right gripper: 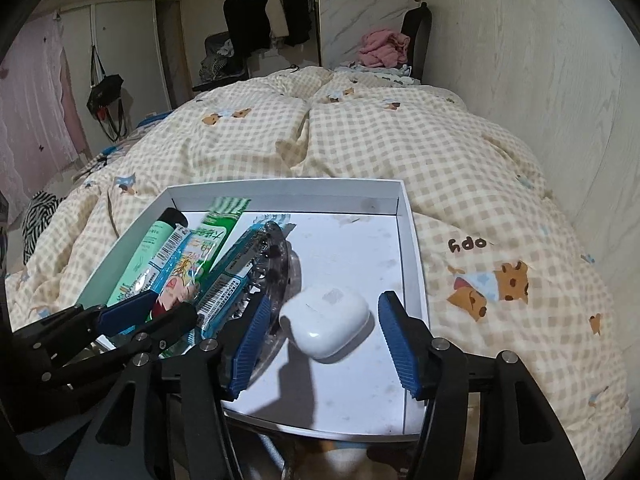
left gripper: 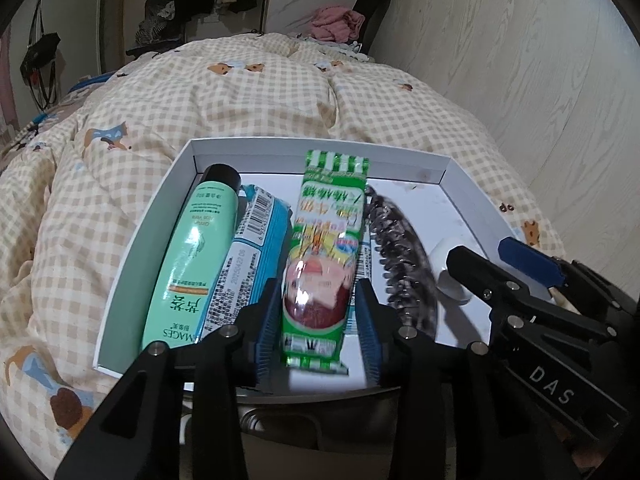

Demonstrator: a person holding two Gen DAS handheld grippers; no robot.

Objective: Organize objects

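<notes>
Green snack packet [left gripper: 320, 256] between the left gripper's [left gripper: 318, 326] blue pads, over a white tray [left gripper: 132, 248] on a checked quilt [left gripper: 240, 100].

The packet is glossy, green-and-white striped at both ends, printed with a red-and-pink picture, and lies lengthwise along the fingers; whether the pads actually press it cannot be told. In the tray it sits between a mint-green tube [left gripper: 188, 256] with a black cap, a blue wrapped pack [left gripper: 248, 252] and a dark toothed hair clip [left gripper: 396, 256]. The right gripper [right gripper: 320, 344] hovers low over the tray's near right part, jaws spread wide either side of a white earbud case [right gripper: 326, 320], touching nothing.
</notes>
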